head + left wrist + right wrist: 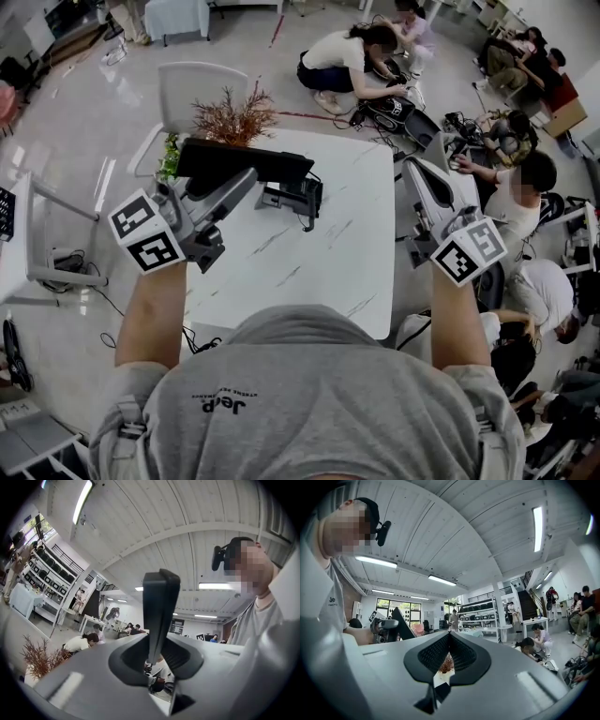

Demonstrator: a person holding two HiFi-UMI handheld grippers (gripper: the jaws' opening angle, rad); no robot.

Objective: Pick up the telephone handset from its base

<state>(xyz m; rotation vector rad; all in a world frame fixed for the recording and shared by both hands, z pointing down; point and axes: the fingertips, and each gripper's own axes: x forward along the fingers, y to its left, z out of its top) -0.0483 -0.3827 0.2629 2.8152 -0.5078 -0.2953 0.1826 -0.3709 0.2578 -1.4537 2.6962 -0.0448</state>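
Note:
My left gripper (242, 183) is shut on the black telephone handset (246, 161) and holds it in the air above the table's far left part. In the left gripper view the handset (161, 605) stands upright out of the pinched jaws (151, 657). The black telephone base (298, 197) sits on the white table (347, 253) just right of the handset, its cord hanging toward it. My right gripper (413, 169) hovers past the table's right edge, shut with nothing in it; its pads (461, 656) meet at the tip. From the right gripper view the handset (402, 624) shows at the left.
A dried reddish plant (234, 117) stands at the table's far edge, behind the handset. A white chair (192, 89) is beyond it. Several people (352, 61) sit or crouch on the floor at the back and along the right side, with gear and cables around them.

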